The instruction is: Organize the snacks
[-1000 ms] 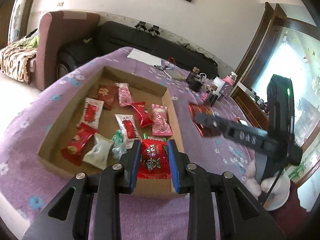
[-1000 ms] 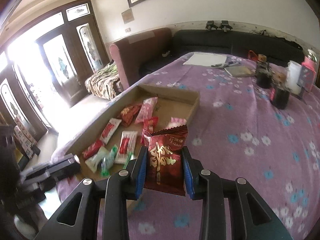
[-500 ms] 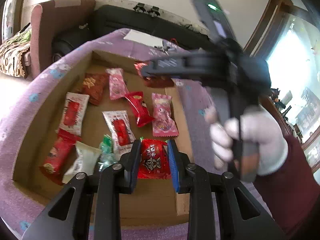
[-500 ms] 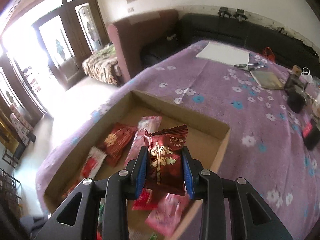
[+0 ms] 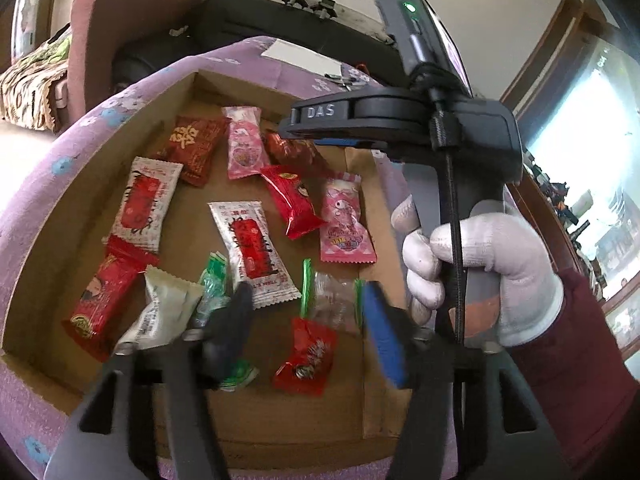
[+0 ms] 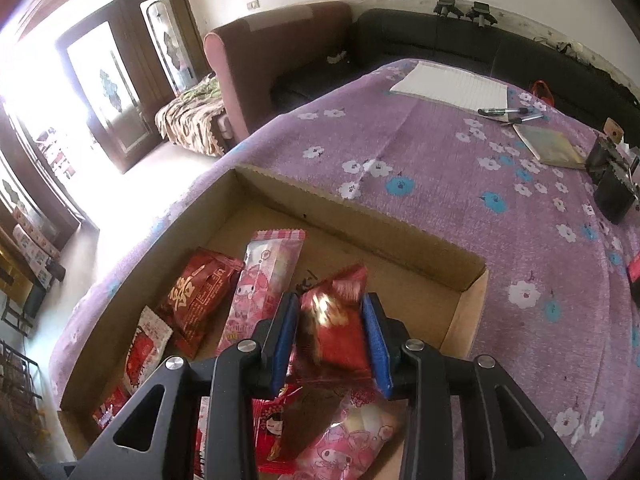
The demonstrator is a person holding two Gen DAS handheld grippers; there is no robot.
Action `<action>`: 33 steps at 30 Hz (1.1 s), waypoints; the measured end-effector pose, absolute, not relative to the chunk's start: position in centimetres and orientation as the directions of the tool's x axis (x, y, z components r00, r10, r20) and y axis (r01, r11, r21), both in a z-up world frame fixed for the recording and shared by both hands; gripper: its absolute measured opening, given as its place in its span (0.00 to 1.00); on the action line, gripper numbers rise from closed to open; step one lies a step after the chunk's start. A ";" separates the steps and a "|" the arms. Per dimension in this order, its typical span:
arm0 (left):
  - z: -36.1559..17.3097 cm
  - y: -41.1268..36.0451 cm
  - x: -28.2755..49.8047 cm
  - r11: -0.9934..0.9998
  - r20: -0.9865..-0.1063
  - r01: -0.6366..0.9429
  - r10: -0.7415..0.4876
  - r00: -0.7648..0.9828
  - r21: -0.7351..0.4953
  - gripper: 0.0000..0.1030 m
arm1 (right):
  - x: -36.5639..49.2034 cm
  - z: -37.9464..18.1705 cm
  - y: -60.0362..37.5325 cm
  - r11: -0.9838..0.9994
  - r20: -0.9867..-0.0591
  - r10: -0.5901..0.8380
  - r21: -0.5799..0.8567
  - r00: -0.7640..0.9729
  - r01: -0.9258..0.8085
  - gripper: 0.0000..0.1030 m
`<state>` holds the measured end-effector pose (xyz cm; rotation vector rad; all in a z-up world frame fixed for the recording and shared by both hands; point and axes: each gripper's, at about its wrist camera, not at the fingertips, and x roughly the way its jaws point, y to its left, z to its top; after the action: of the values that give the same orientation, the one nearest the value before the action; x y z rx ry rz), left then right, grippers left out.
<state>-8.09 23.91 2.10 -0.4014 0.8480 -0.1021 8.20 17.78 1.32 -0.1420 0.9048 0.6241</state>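
Purple flowered cloth covers the bench (image 6: 440,152), with a dark sofa and a maroon armchair behind it and bright glass doors off to one side. On the cloth sits a shallow cardboard tray (image 5: 372,184) holding a scatter of wrapped snacks: red, pink, white and clear-green packets lying flat on its floor.

Over the near end of the tray, the left tongs (image 5: 306,332) have just been opening, and their jaws now stand well apart. A small red snack packet (image 5: 306,356) lies loose on the cardboard between and below them, touched by neither pad.

The right tongs (image 6: 330,344), gripped by a white-gloved hand (image 5: 480,264) with a dark red sleeve, hang over the far right part of the tray. Their jaws have just been opening a little. A dark red foil packet (image 6: 340,332) sits between the blue pads, tilted and blurred; it looks to be slipping free, though I cannot tell for sure whether the pads still press on it. Under it lie a pink cartoon-print packet (image 6: 352,448) and a red one (image 6: 276,432).

A lined notepad (image 6: 452,86), two pens and a small book rest further back on the cloth.
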 end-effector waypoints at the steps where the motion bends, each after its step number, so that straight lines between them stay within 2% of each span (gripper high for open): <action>1: 2.2 24.0 -8.2 0.918 -0.706 -0.071 -0.249 0.663 -0.390 0.60 | 8.1 1.5 17.6 0.812 -0.765 0.459 0.154 0.452 -0.563 0.38; 3: 2.5 24.0 -8.5 0.915 -0.704 -0.070 -0.255 0.663 -0.397 0.60 | 7.7 2.0 17.3 0.813 -0.751 0.468 0.160 0.465 -0.560 0.43; 15: 4.1 22.8 -11.1 0.929 -0.706 -0.095 -0.202 0.679 -0.357 0.60 | 2.4 5.9 11.6 0.821 -0.679 0.505 0.186 0.533 -0.540 0.47; 18: 4.7 22.2 -11.9 0.938 -0.705 -0.101 -0.175 0.687 -0.331 0.60 | 0.6 6.1 9.7 0.822 -0.667 0.514 0.204 0.539 -0.532 0.52; 20: 5.1 21.6 -12.4 0.947 -0.705 -0.110 -0.144 0.694 -0.302 0.63 | -0.8 6.2 8.3 0.821 -0.658 0.523 0.217 0.542 -0.529 0.52; 23: 5.7 20.8 -13.2 0.958 -0.700 -0.150 -0.066 0.711 -0.243 0.74 | -2.9 6.0 6.5 0.826 -0.650 0.520 0.218 0.553 -0.520 0.54; 28: 6.6 19.9 -14.5 0.966 -0.681 -0.200 0.037 0.731 -0.162 0.75 | -6.5 5.3 3.9 0.841 -0.646 0.496 0.189 0.580 -0.508 0.55; 33: 6.4 18.8 -14.7 0.971 -0.689 -0.207 0.069 0.721 -0.119 0.75 | -9.1 3.9 1.2 0.848 -0.651 0.491 0.208 0.578 -0.486 0.59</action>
<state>-14.66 18.83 6.35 -0.1932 0.7507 0.1531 -9.12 1.23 3.91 0.0071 0.7638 0.5719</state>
